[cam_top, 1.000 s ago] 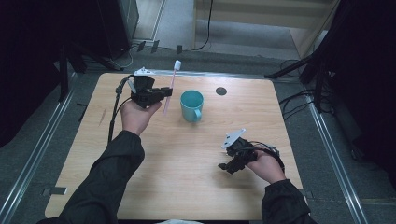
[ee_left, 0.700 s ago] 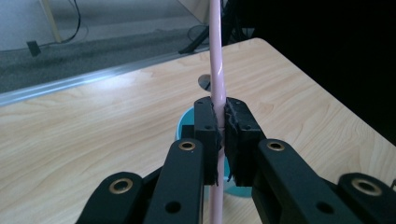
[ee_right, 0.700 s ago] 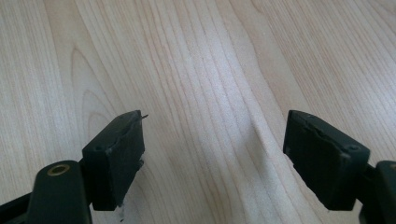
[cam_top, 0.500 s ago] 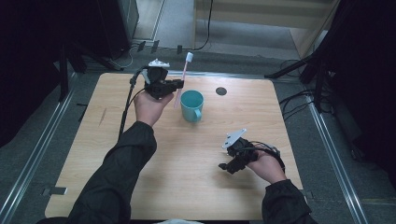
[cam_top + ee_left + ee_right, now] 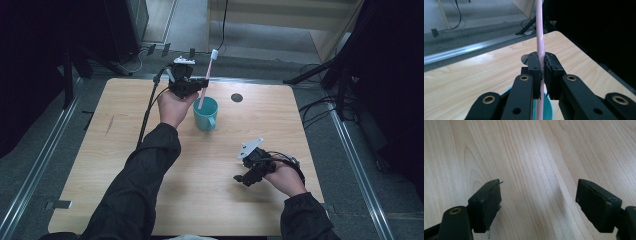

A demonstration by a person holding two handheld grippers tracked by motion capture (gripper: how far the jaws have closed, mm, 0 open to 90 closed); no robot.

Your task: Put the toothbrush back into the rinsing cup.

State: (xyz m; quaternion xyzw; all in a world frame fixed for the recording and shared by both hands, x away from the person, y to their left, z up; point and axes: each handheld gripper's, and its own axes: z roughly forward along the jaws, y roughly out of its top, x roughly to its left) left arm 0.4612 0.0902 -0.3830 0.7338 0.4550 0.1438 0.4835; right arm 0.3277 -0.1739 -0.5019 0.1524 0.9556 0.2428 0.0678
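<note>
The left gripper [image 5: 543, 65] has its 2 black jaws pressed together on the thin pale-pink plastic toothbrush [image 5: 539, 37], pinching its handle roughly at mid-length. In the left gripper view the handle runs straight up between the jaw pads and out of the top of the picture, and its lower end drops behind the jaws into the round teal mug [image 5: 547, 110], whose rim shows just beneath them. In the high view the left gripper [image 5: 201, 85] hangs above the far left edge of that teal mug with a handle [image 5: 205, 116]; the toothbrush [image 5: 208, 75] stands nearly upright, tilted slightly, with its white bristle head at the top and its lower end inside the mouth of the mug. Whether the tip touches the bottom of the mug cannot be told. The mug stands upright on the light wooden table [image 5: 125, 150], toward the far middle of it, with a small dark round disc [image 5: 237, 97] set in the tabletop near it.

The right gripper [image 5: 537, 202] has its 2 jaws spread wide with nothing between them; bare wood grain of the table [image 5: 531, 150] lies under and beyond them. In the high view the right gripper [image 5: 245, 176] sits low over the near right part of the table, well apart from the mug, held in a hand whose dark sleeve [image 5: 305, 220] comes in from the bottom edge.
</note>
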